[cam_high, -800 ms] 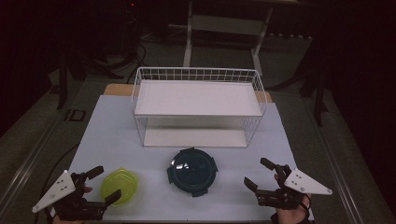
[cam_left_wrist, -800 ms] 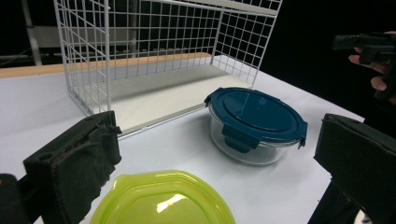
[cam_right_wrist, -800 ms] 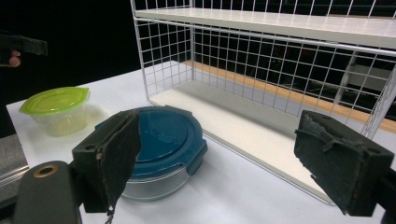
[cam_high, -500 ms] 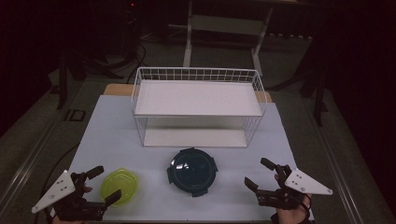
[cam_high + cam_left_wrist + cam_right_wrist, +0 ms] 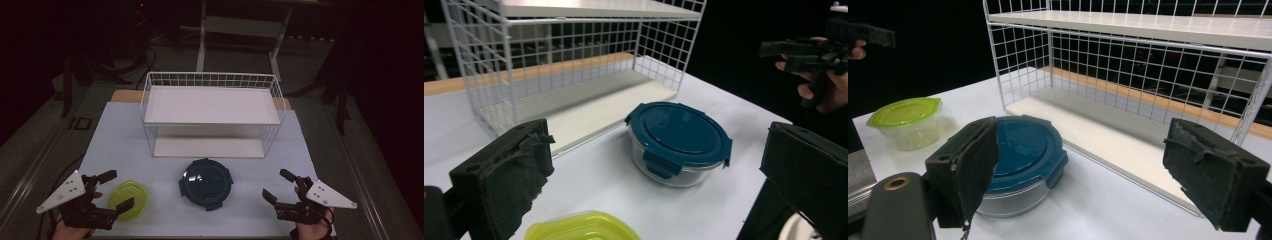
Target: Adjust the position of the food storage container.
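A round glass container with a dark blue clip lid sits on the table in front of the white wire rack. To its left stands a small clear tub with a yellow-green lid. My left gripper hovers open just over the tub's left side, with nothing between its jaws. My right gripper is open to the right of the blue-lidded container, apart from it. In the left gripper view the blue-lidded container lies ahead between the wide jaws. In the right gripper view the blue-lidded container is near the left jaw.
The rack has a top shelf and a lower shelf, both bare. The pale table has free room on either side of the rack. Dark floor and stand legs lie beyond the table's far edge.
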The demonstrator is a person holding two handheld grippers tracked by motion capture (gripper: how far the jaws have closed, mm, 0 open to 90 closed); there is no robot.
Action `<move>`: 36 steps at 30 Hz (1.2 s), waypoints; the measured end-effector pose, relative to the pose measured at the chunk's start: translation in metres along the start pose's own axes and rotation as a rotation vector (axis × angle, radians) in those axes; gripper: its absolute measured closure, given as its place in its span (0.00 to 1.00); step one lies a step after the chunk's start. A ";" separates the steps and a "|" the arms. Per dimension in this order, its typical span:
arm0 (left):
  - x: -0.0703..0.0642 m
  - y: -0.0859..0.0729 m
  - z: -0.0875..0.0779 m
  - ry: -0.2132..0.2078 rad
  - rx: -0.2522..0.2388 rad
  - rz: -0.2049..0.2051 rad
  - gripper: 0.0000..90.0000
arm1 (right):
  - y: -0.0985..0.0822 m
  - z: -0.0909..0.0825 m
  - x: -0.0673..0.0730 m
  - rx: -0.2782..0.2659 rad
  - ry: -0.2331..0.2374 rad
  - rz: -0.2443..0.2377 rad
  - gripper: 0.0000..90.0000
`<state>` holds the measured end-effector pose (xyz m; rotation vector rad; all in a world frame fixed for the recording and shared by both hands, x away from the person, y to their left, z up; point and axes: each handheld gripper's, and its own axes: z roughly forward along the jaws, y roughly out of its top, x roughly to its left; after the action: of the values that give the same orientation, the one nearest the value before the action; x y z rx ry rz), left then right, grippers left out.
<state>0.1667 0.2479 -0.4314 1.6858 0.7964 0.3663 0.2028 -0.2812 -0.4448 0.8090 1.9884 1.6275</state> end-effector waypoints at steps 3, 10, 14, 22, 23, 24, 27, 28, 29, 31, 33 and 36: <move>0.000 0.004 0.005 -0.013 0.013 0.005 0.01 | 0.000 0.000 0.000 0.000 0.001 0.003 0.16; -0.008 0.012 0.029 -0.067 0.067 0.038 0.01 | 0.000 -0.001 0.000 -0.002 0.003 0.000 0.16; -0.012 0.013 0.042 -0.076 0.104 0.049 0.02 | 0.000 -0.001 -0.001 -0.002 0.004 0.002 0.16; -0.019 0.015 0.068 -0.104 0.195 0.078 0.08 | 0.000 -0.001 0.000 -0.001 0.008 0.003 0.16; -0.020 0.014 0.072 -0.097 0.217 0.075 0.17 | 0.000 -0.001 0.000 -0.001 0.007 0.003 0.16; -0.021 0.014 0.075 -0.092 0.235 0.078 0.18 | 0.000 -0.001 0.000 -0.001 0.008 0.004 0.16; -0.022 0.013 0.079 -0.078 0.271 0.094 0.34 | 0.000 -0.001 -0.001 -0.001 0.009 0.005 0.16; -0.023 0.012 0.082 -0.106 0.293 0.090 0.34 | 0.000 -0.001 -0.001 -0.001 0.009 0.004 0.16; -0.023 0.011 0.084 -0.106 0.307 0.089 0.41 | 0.000 -0.001 0.000 -0.001 0.012 0.005 0.16; -0.023 0.011 0.087 -0.127 0.336 0.078 0.43 | 0.000 -0.001 0.000 0.000 0.012 0.005 0.16; -0.024 0.010 0.089 -0.112 0.360 0.082 0.51 | -0.001 -0.001 0.000 0.002 0.014 0.004 0.16; -0.027 0.007 0.099 -0.107 0.456 0.094 0.52 | -0.001 0.000 0.000 0.006 0.016 0.003 0.16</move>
<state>0.2110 0.1563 -0.4476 2.1543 0.7599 0.1610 0.2030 -0.2815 -0.4457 0.8035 2.0053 1.6351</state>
